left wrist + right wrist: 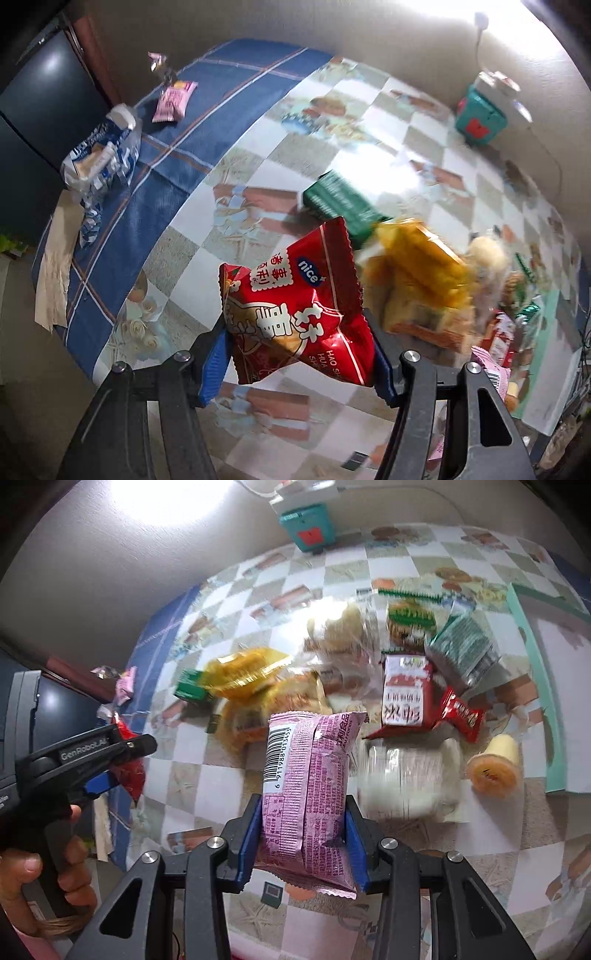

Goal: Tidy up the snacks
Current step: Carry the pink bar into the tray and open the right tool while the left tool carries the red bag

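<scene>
My left gripper [297, 354] is shut on a red snack packet [295, 314] and holds it above the checkered table. It shows from the side in the right wrist view [122, 760], with the red packet [131, 775] in its jaws. My right gripper [304, 838] is shut on a pink snack packet [308, 794], barcode side up, held above the table. A pile of snacks lies beyond: a yellow packet [245, 677], a red-and-white packet [404, 698], a green foil packet [463, 646] and a yellow jelly cup [495, 770].
A blue cloth [207, 122] covers the table's left part, with a pink packet [173, 99] and a blue-white bag [103, 151] on it. A green box [341, 203] lies mid-table. A teal container [480, 118] stands by the wall. A pale tray [546, 686] lies at the right.
</scene>
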`<state>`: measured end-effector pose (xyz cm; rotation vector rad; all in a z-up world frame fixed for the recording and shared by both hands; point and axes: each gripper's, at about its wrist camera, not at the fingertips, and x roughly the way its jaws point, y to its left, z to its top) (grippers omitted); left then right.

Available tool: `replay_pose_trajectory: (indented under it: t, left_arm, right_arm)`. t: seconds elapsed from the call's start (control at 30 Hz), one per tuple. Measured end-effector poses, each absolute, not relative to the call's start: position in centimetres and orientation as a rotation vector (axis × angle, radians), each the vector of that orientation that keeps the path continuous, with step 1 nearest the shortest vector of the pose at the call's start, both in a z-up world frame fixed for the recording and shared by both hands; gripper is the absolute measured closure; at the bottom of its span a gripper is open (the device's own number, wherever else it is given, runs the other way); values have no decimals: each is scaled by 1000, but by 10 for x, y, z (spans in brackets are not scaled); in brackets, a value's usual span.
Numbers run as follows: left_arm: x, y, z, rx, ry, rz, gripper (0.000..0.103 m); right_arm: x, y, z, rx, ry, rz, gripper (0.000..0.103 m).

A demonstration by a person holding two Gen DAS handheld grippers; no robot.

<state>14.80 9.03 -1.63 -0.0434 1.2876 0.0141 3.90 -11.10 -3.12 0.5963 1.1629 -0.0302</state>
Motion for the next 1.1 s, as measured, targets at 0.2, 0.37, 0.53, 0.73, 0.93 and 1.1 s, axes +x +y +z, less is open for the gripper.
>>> replay_pose_trajectory:
  t: [0.2,0.37,0.53,0.73,0.93,1.1]
  left_arm:
    - [135,66,0,-22,1241,-8,37]
    - [127,36,8,10,1217,-41,37]
    - [119,0,11,48,1216,-86,37]
    - [108,-63,15,125,1221,-181,37]
    - [97,-125,11,190,1248,-300,37]
    - [85,-180,7,238,1266,-412,37]
  right_arm:
    - [29,-131,-10,632,1091,-23,59]
    - [22,-161,2,661,1034,-72,59]
    - [10,-203,7,691,1003,-172,59]
    - [-7,-259,6,700,985,-327,59]
    - [-25,-316,-7,737,992,-482,59]
    - [-39,-350,-13,770,980,-554,59]
